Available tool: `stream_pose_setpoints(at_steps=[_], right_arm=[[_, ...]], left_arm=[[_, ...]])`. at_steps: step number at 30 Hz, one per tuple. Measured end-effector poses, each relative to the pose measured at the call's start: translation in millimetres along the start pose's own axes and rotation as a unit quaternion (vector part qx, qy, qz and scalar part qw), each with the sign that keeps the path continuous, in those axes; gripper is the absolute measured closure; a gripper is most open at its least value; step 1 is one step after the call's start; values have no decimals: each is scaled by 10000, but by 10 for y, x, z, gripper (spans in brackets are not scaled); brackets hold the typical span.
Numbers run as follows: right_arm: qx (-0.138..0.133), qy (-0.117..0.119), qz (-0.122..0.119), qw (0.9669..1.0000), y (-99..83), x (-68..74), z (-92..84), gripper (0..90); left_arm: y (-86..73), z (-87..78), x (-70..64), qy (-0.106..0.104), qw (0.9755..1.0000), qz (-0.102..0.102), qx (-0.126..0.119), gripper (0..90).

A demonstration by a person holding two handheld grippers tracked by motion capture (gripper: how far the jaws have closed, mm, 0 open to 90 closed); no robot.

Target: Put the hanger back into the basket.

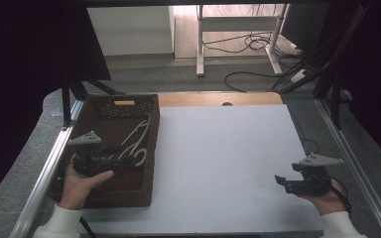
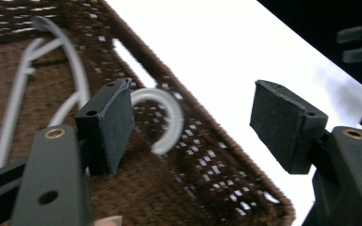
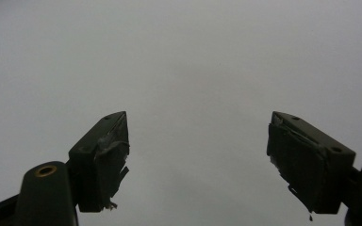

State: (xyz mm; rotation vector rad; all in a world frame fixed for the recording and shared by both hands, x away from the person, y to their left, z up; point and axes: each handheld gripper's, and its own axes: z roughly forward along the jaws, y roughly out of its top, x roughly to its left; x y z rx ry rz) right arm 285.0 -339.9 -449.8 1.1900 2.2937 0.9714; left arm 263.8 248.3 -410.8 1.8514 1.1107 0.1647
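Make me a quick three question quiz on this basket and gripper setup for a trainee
1. True or false: the left gripper is clamped on a hanger.
2. Where do the hangers lie? A) on the white table B) in the basket C) on the floor
3. Fill in: the right gripper is open above the ____.

Key: 1 false, it is open. 2 B. 3 table.

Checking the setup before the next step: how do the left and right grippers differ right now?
The left gripper is over the brown basket, pointing at the white hanger; the right gripper is over bare white table. The right gripper's pads look frayed; the left's pads look intact. Both are open and empty.
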Motion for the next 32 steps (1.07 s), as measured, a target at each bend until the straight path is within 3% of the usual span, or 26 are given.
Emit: stream_pose_setpoints(at_steps=[6, 13, 16, 17, 20, 32], right_arm=[[-18, 34, -49, 10000, 3, 10, 8, 219], [-147, 215, -128, 9996, 20, 57, 0, 209], [-206, 289, -131, 9993, 36, 78, -1, 207], [-303, 486, -24, 9984, 64, 103, -12, 205], [-397, 590, -26, 9975, 105, 150, -22, 203], [-448, 547, -114, 9974, 126, 201, -2, 175]], left_arm=[[-42, 86, -75, 57, 10000, 23, 13, 303], [-190, 38, -120, 457, 9986, 251, 13, 308], [-229, 22, -129, 461, 9986, 271, -31, 308], [-246, 19, -136, 461, 9985, 303, -61, 307], [-252, 18, -146, 446, 9984, 326, -121, 306], [-256, 29, -141, 389, 9989, 240, -137, 305]])
